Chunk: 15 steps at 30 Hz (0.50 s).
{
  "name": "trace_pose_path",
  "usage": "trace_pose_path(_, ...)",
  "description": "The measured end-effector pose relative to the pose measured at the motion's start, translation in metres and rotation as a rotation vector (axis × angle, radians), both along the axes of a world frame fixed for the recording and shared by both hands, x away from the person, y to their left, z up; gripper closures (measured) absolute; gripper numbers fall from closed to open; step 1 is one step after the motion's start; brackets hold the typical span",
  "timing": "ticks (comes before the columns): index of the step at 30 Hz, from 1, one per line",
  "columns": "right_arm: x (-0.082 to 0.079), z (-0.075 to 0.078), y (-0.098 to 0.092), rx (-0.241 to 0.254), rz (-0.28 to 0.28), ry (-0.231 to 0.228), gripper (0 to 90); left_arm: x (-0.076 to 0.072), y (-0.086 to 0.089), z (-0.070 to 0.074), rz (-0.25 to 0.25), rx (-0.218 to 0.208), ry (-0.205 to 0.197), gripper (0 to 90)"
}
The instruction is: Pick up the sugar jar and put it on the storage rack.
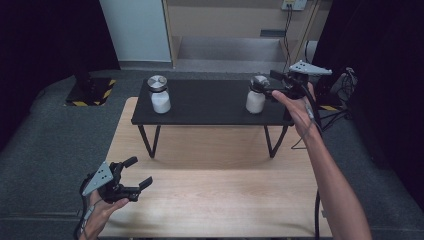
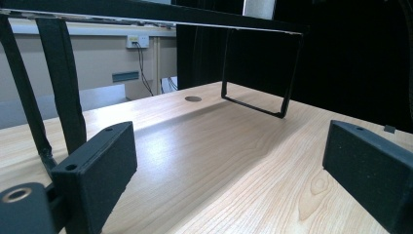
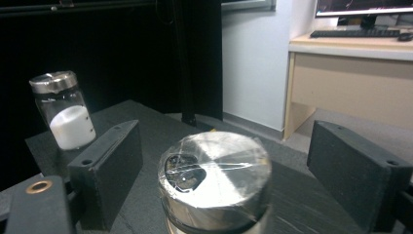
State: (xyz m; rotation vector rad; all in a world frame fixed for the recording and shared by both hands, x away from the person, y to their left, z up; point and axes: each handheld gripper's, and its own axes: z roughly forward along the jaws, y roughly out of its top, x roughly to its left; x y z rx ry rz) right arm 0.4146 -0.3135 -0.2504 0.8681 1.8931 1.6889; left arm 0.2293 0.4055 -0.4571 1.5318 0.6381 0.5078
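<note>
- Lower left of the high view: left gripper point(image 1: 134, 179) hovers just over the light wooden table point(image 1: 210, 200), held by a hand w/ forearm coming in from the bottom edge. Jaws apart, nothing btwn them; the left gripper view shows bare wood grain btwn its two black pads.
- Centre of the high view: a low black shelf point(image 1: 210, 107) on thin metal legs stands on the far part of the table. At its left end, a small glass jar w/ white powder point(image 1: 160, 95) and a silver lid, upright, untouched.
- Right end of the shelf: a second jar point(image 1: 255, 97), same kind, upright near the front edge. This is the thing in hand.
- Upper right of the high view: right gripper point(image 1: 267, 86) reaches in from the right at lid height. In the right gripper view, the silver lid point(image 3: 216, 175) sits low centre btwn the two pads, w/ a visible gap each side: jaws apart, not pressing on it.
- Doing it well, as I judge: if this is a release, back the gripper straight away, level, so neither pad clips the lid and tips the jar off the edge. If it's a grab, centre the lid btwn the pads first, then close evenly on both sides.
- Left gripper should stay low and well apart, out of the path.
</note>
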Motion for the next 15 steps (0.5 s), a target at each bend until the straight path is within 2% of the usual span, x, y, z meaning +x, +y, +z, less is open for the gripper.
trace_pose_path(6,-0.011,0.004,-0.015,0.042,0.014,-0.016,12.5,0.000,-0.001,0.000,-0.002,0.003,0.001,4.2)
trace_pose_path(15,-0.027,0.011,-0.034,0.062,0.068,-0.059,12.5,0.000,-0.001,0.001,-0.002,0.002,-0.001,4.2)
